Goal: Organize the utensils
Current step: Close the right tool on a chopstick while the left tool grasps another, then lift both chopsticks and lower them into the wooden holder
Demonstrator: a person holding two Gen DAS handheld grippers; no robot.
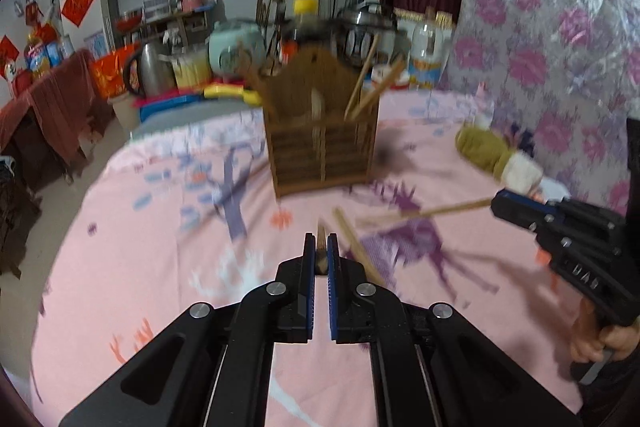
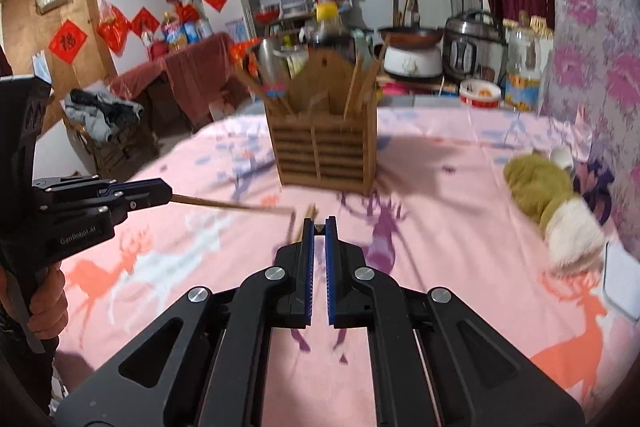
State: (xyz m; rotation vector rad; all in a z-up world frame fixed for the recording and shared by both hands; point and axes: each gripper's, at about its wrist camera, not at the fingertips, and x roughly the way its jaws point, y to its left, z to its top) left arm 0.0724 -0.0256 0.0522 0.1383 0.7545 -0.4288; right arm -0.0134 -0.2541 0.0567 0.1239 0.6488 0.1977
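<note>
A brown wooden utensil holder (image 1: pixel 322 143) stands upright on the pink tablecloth with several chopsticks in it; it also shows in the right wrist view (image 2: pixel 326 147). My left gripper (image 1: pixel 321 247) is shut on a wooden chopstick (image 1: pixel 320 233), also seen from the side in the right wrist view (image 2: pixel 232 205). My right gripper (image 2: pixel 319 227) is shut on another chopstick (image 2: pixel 319 226), whose length shows in the left wrist view (image 1: pixel 424 213). One loose chopstick (image 1: pixel 358 251) lies on the cloth in front of the holder.
A green and white plush toy (image 2: pixel 554 203) lies at the right on the table. Behind the table's far edge stand a rice cooker (image 2: pixel 470 45), a pan, a kettle (image 1: pixel 148 69), bottles and bowls. A flowered plastic sheet (image 1: pixel 560 39) hangs at the right.
</note>
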